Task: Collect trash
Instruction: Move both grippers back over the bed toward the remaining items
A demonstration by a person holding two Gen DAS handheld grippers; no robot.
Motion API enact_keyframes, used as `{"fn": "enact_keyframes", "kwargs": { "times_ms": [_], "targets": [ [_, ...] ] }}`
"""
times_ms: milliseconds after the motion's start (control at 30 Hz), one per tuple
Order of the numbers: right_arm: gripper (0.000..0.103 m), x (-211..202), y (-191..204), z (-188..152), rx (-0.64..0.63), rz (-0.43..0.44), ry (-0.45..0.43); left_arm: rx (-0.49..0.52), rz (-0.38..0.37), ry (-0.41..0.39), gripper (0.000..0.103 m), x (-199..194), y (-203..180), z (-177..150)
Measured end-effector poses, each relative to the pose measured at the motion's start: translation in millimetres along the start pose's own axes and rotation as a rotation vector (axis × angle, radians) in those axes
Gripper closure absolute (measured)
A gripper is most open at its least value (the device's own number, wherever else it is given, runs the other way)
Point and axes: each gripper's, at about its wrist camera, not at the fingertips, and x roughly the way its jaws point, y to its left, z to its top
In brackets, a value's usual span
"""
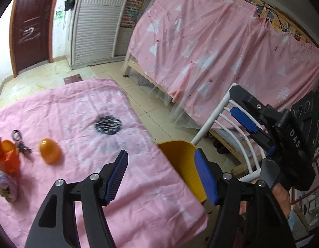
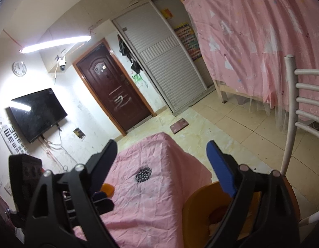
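Observation:
A pink-covered table [image 1: 97,124] holds an orange plastic capsule [image 1: 50,150], an orange paper piece [image 1: 6,161], a dark cable [image 1: 19,140] and a purple wrapper [image 1: 6,186] at its left. A yellow bin [image 1: 182,165] stands at the table's right edge; it also shows in the right wrist view [image 2: 200,208] with reddish and pale scraps inside. My left gripper [image 1: 161,175] is open and empty above the table's right part. My right gripper [image 2: 161,165] is open and empty, held above the bin; it also shows in the left wrist view [image 1: 240,111].
A white metal chair [image 2: 289,124] stands right of the bin. A bed draped in pink curtain [image 1: 211,47] fills the right side. A brown door [image 2: 114,91], a louvred wardrobe [image 2: 165,62] and a wall television [image 2: 35,113] are beyond the table.

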Motion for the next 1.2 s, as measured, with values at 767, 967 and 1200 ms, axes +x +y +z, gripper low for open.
{"fn": "enact_keyframes", "kwargs": {
  "times_ms": [767, 967, 1200],
  "targets": [
    [0.017, 48.1, 80.7, -43.9, -0.138, 0.177, 0.19, -0.112, 0.155, -0.119, 0.038, -80.8, 97.3, -21.6],
    [0.016, 52.5, 104.5, -58.8, -0.173, 0.223, 0.228, -0.155, 0.224, -0.155, 0.038, -105.1, 138.1, -26.6],
    [0.016, 65.8, 126.0, -78.6, -0.224, 0.217, 0.28, -0.182, 0.296, -0.163, 0.037, -118.9, 182.1, -28.6]
  ]
}}
